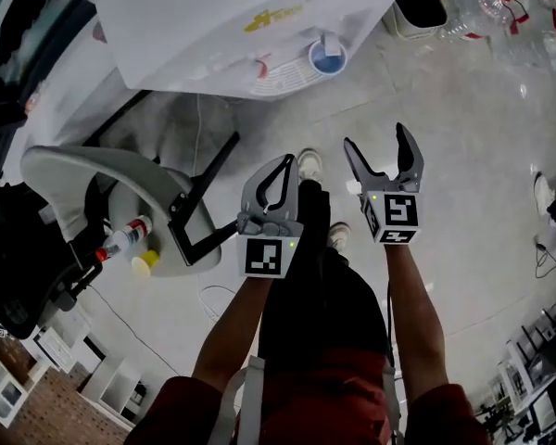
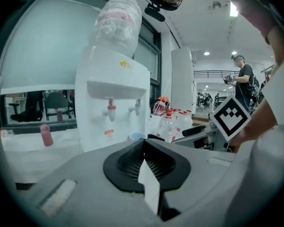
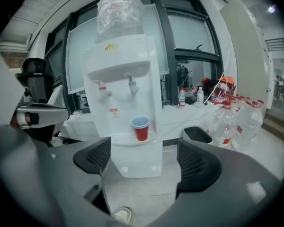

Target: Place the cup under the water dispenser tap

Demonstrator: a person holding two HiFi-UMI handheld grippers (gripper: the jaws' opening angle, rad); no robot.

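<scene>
A red cup [image 3: 140, 127] with a blue inside stands on the drip tray of the white water dispenser [image 3: 125, 74], just below its right-hand tap [image 3: 131, 85]. From above, the cup [image 1: 327, 58] shows on the dispenser's [image 1: 222, 17] front ledge. My right gripper [image 1: 377, 138] is open and empty, well short of the dispenser; its jaws [image 3: 144, 160] frame the cup from a distance. Beside it, my left gripper [image 1: 286, 161] is shut on nothing. Its closed tips [image 2: 143, 148] point at the dispenser [image 2: 112, 103], hiding all but the cup's rim [image 2: 136, 136].
A grey chair [image 1: 102, 170] at the left carries a bottle [image 1: 125, 239]. A black bin [image 3: 197, 135] and several empty water bottles [image 3: 227, 119] stand right of the dispenser. A person [image 2: 244, 77] stands far off. Bare floor lies between me and the dispenser.
</scene>
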